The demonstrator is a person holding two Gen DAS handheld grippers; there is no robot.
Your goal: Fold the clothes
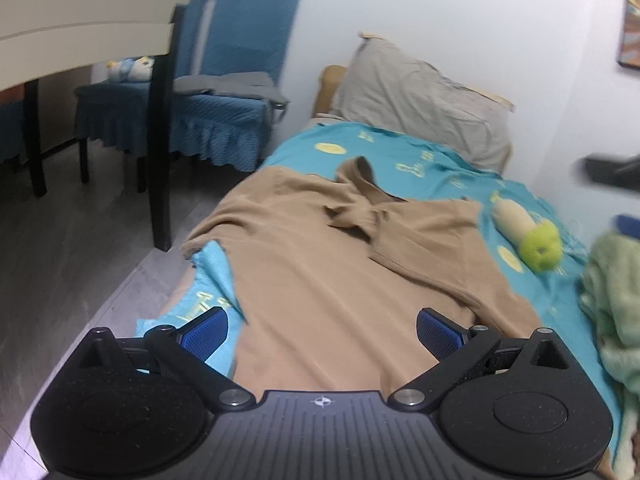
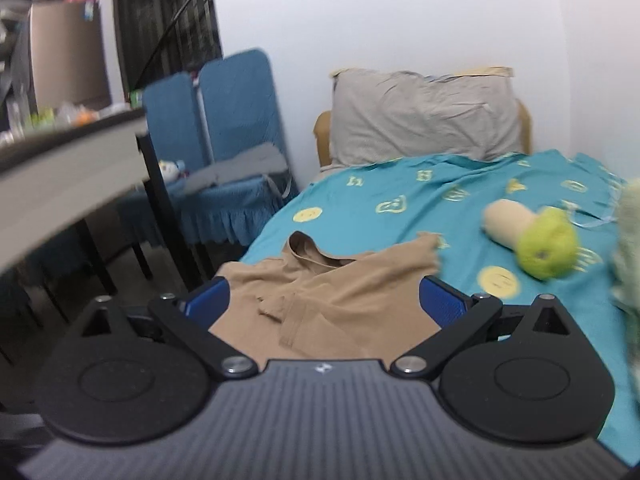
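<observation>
A tan shirt (image 1: 320,272) is lying spread on the bed (image 1: 440,168), collar at the far end and right sleeve turned inward. The left gripper (image 1: 322,334) and right gripper (image 2: 324,302) are hovering over its near part, fingers apart and holding nothing, seemingly lining up for a grasp.

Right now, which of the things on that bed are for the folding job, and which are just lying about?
For the job:
- tan polo shirt, spread on the bed
- left gripper and right gripper, both open

Lying about:
- green-and-beige plush toy
- grey pillow
- pale green blanket
- blue chairs
</observation>
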